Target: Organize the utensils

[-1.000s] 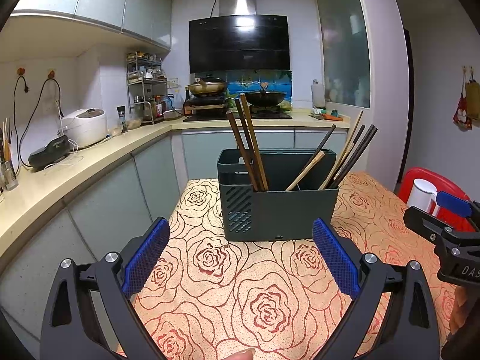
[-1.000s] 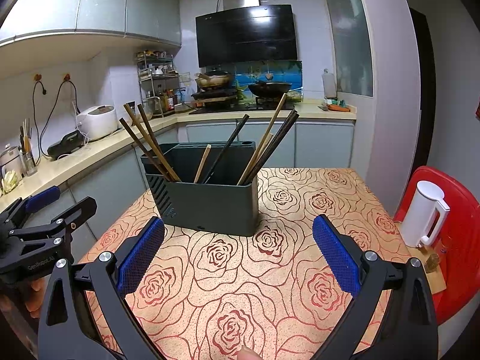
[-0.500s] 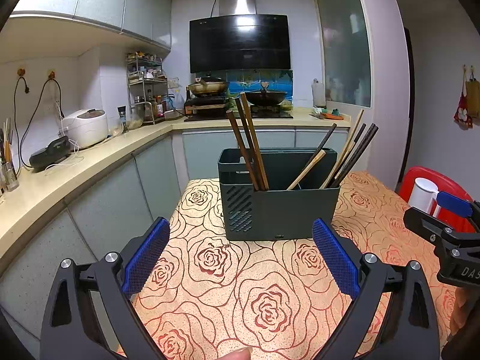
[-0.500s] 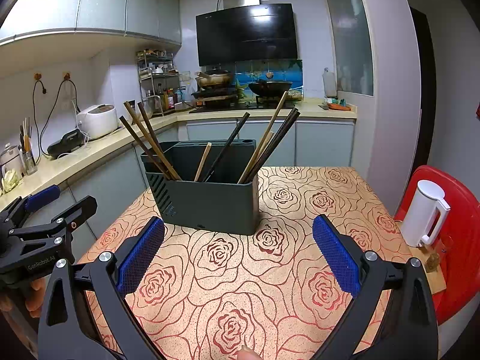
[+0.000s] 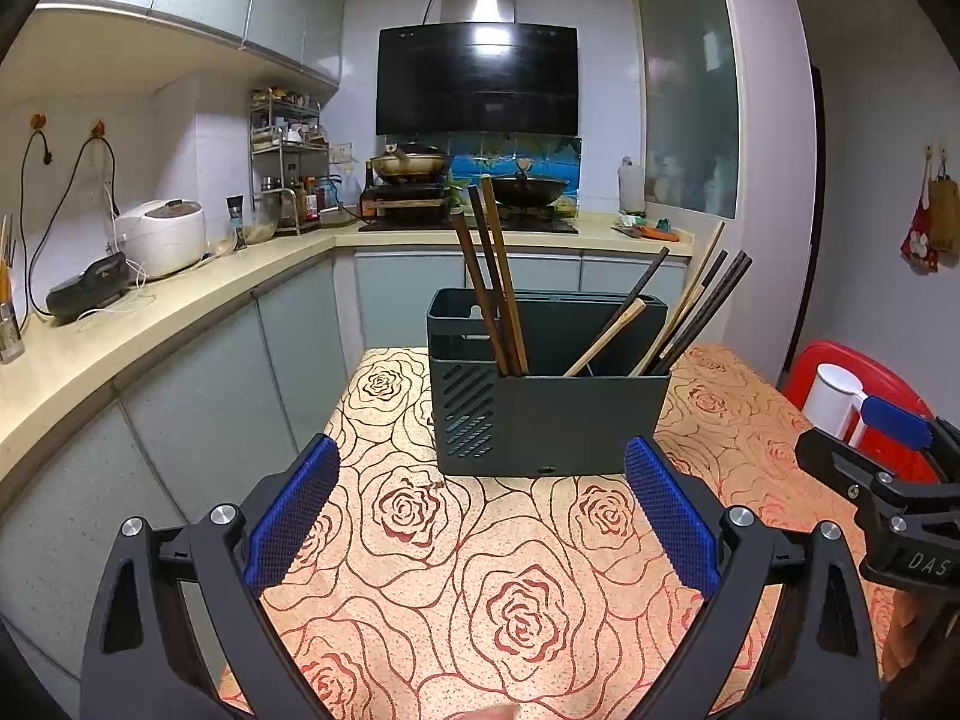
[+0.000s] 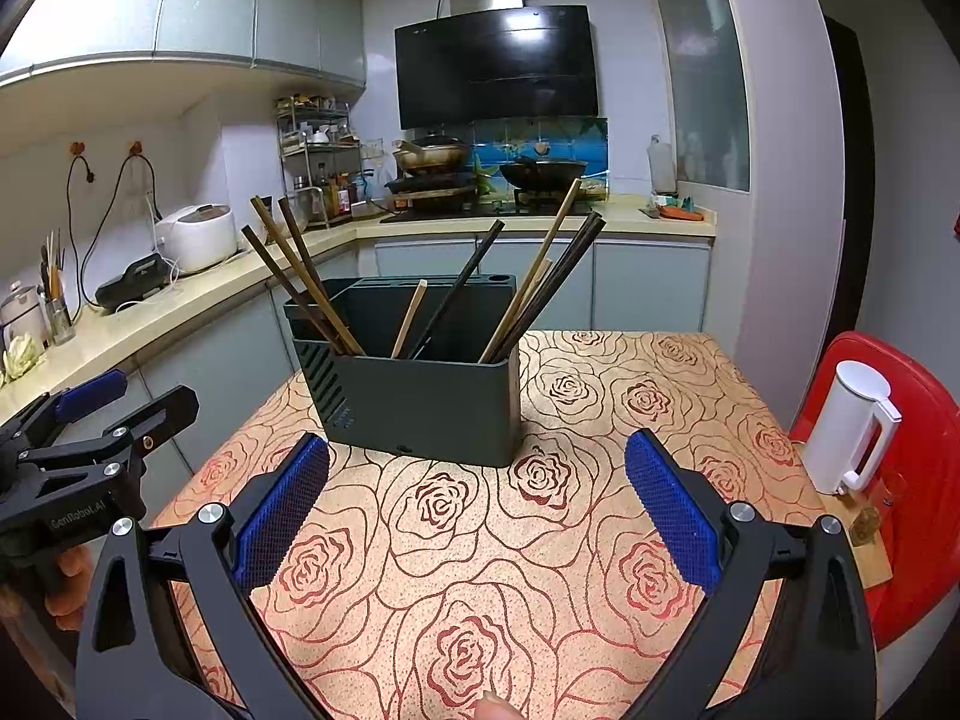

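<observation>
A dark grey utensil holder (image 5: 549, 396) stands on the rose-patterned table (image 5: 480, 570), also in the right wrist view (image 6: 420, 399). Several chopsticks stand in it: a brown group (image 5: 492, 276) at its left end, a lighter one (image 5: 606, 336) in the middle, a dark group (image 5: 702, 306) at the right. My left gripper (image 5: 480, 510) is open and empty, held back from the holder's front. My right gripper (image 6: 477, 510) is open and empty, also short of the holder. Each gripper shows at the edge of the other's view (image 5: 888, 492) (image 6: 78, 450).
A white kettle (image 6: 852, 426) stands on a red stool (image 6: 924, 480) at the table's right. A counter (image 5: 150, 324) with a rice cooker (image 5: 159, 237) runs along the left. A stove with pans (image 5: 468, 180) sits at the back.
The holder sits slightly farther in both views; both grippers have drawn back a little. Both stay open and empty.
</observation>
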### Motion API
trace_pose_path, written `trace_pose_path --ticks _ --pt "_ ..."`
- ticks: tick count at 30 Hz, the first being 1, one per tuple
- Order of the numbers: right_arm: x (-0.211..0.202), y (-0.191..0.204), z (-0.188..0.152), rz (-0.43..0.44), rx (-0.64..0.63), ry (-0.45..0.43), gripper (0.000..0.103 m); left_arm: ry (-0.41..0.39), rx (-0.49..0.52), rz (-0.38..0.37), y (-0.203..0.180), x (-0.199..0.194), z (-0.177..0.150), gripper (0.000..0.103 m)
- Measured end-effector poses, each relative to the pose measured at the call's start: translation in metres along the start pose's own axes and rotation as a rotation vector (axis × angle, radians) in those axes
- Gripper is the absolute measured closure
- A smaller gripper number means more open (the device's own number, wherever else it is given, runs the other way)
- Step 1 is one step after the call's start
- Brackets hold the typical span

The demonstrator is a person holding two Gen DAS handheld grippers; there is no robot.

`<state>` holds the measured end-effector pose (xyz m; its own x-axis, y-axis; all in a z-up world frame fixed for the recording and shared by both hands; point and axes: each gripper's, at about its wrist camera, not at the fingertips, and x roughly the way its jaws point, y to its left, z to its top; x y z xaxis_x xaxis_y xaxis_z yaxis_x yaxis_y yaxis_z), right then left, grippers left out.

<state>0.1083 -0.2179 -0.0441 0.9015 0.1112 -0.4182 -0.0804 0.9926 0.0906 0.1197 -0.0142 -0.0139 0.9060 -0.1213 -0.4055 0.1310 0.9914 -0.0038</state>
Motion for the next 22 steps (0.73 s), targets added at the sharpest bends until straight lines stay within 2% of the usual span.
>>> trace_pose_path --ticks 12,14,22 --pt "0.002 -0.001 -0.002 -0.002 0.004 0.004 0.007 -0.090 -0.013 0.033 0.004 -0.015 0.006 0.010" --pt "0.002 -0.001 -0.002 -0.001 0.002 0.002 0.007 -0.105 -0.007 0.050 0.004 -0.017 0.007 0.007" --pt "0.002 0.000 -0.003 0.006 -0.003 0.000 0.007 -0.073 -0.008 0.050 0.003 -0.012 0.007 0.007"
